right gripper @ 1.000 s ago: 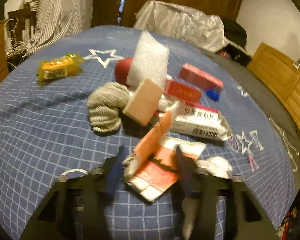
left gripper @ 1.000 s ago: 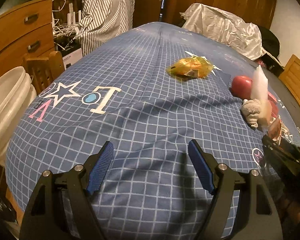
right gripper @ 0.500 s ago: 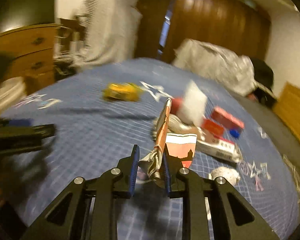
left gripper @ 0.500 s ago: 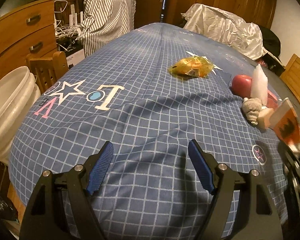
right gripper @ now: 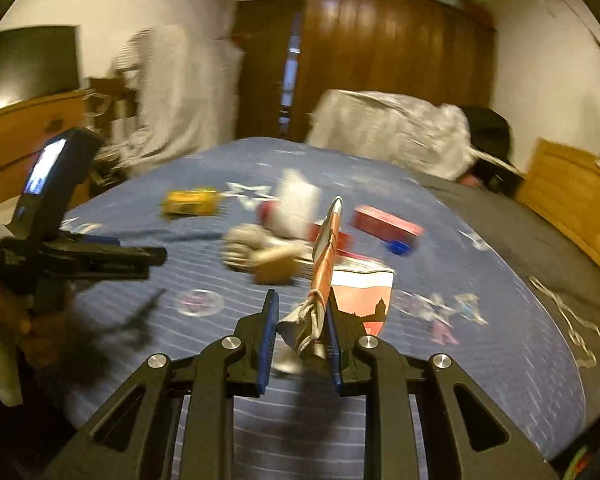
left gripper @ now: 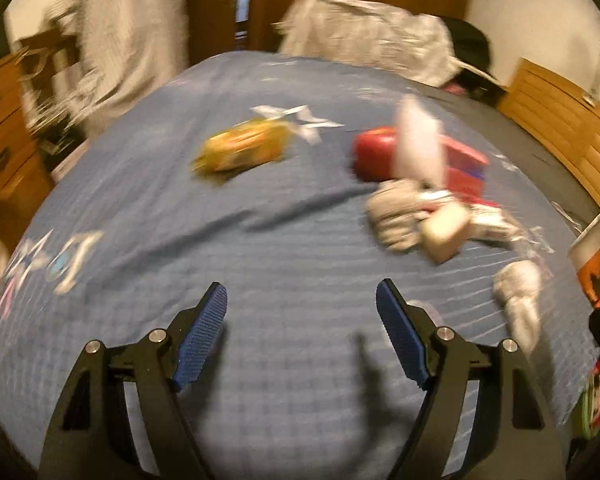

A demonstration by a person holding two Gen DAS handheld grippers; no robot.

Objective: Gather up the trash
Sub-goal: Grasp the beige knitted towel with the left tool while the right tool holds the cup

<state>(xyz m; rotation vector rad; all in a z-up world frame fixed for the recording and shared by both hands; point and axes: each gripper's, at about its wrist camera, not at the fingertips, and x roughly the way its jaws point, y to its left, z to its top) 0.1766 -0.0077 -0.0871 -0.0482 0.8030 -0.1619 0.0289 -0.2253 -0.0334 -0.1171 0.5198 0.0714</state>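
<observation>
- Orange-and-white printed paper wrapper (right gripper: pixel 332 280) is clamped between the narrowed blue pads of the right gripper (right gripper: pixel 300 332), lifted above the blue checked bedspread (right gripper: pixel 500 360); its crumpled lower end sits between the fingers, its flat upper part stands up ahead of them; print illegible.
- Same wrapper (left gripper: pixel 596 264) appears at the right edge of the left wrist view, cut off by the frame.
- Left gripper (left gripper: pixel 302 332) hovers over the bedspread (left gripper: pixel 260 260) with its fingers spread wide and nothing between them; in the right wrist view it (right gripper: pixel 156 256) shows side-on at left, its far end blurred.
- Motion blur affects both views; small detail unreliable.
- Ahead and right of the left gripper, a heap: grey bundled cloth (left gripper: pixel 396 216), tan block (left gripper: pixel 444 232), white foam-like piece (left gripper: pixel 418 148), red round item (left gripper: pixel 374 152) and red box (left gripper: pixel 464 164); edges overlap, so contact between them cannot be judged.
- Yellow packet (left gripper: pixel 242 150) lies alone, ahead and slightly left of the left gripper, well apart from the heap.
- Crumpled white wad (left gripper: pixel 518 292) lies right of the left gripper's right finger; identity unclear.
- Small blue object (right gripper: pixel 399 246) beyond the right gripper, beside a red box (right gripper: pixel 388 226); too small to identify.
- No container's contents can be made out.
</observation>
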